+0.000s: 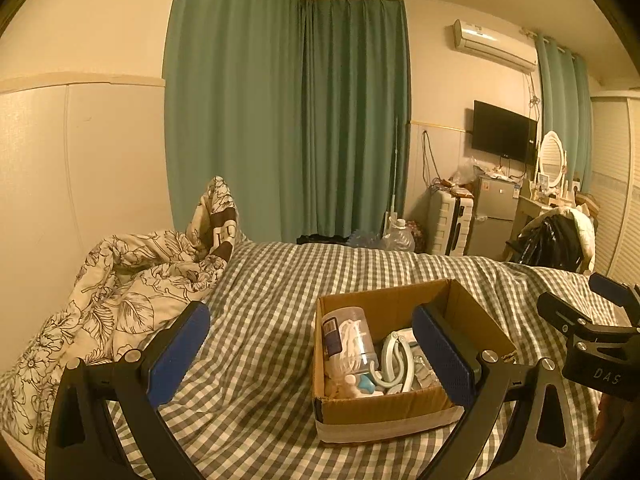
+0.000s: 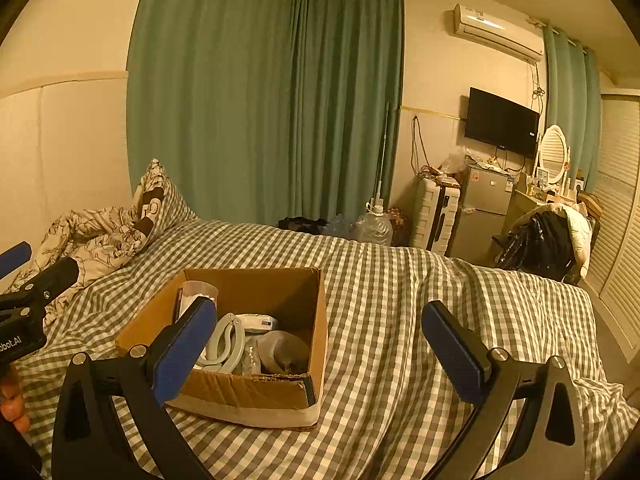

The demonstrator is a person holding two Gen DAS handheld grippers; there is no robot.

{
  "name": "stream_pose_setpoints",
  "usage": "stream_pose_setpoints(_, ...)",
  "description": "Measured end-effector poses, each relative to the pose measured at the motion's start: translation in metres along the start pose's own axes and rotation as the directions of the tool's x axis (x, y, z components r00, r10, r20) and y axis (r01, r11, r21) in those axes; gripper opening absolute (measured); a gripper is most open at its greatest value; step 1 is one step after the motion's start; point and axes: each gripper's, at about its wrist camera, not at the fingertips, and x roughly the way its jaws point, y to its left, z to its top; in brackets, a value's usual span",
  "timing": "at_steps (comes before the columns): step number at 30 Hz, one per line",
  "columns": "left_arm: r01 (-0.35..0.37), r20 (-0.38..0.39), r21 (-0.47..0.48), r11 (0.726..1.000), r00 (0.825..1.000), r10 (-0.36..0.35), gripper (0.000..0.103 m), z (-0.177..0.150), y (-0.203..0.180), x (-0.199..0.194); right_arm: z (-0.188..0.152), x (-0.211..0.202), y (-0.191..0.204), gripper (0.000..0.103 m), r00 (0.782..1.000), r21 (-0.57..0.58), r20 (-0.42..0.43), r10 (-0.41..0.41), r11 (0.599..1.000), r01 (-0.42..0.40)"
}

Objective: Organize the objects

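Checked bed (image 2: 400, 300) soft, rumpled: cardboard box (image 2: 256, 394) atop it may tip if I lean on rim. My left gripper (image 1: 312, 356), right gripper (image 2: 320, 344) both spread, empty, hovering near box. Clear jar (image 1: 350, 340), pale hanger (image 2: 224, 344) loose inside; could snag.

Warm dim light on green curtains (image 1: 288, 120), a checked bed (image 2: 400, 300), wall television (image 2: 502, 122) and air conditioner (image 1: 494, 46).

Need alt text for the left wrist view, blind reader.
An open cardboard box sits on a gray-checked bedsheet, holding a clear plastic jar, a pale folded hanger and small items. The open left gripper frames it, empty; the right gripper shows at the right edge. Green curtains hang behind.
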Motion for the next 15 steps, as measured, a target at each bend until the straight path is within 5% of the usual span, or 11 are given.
stream_pose_setpoints(15,-0.012,-0.001,0.000,1.000,1.000,0.012,0.103,-0.0015,0.0012,0.0017,-0.0032,0.0019,0.0014,0.103,1.000,-0.006,-0.008,0.004,1.000,-0.004)
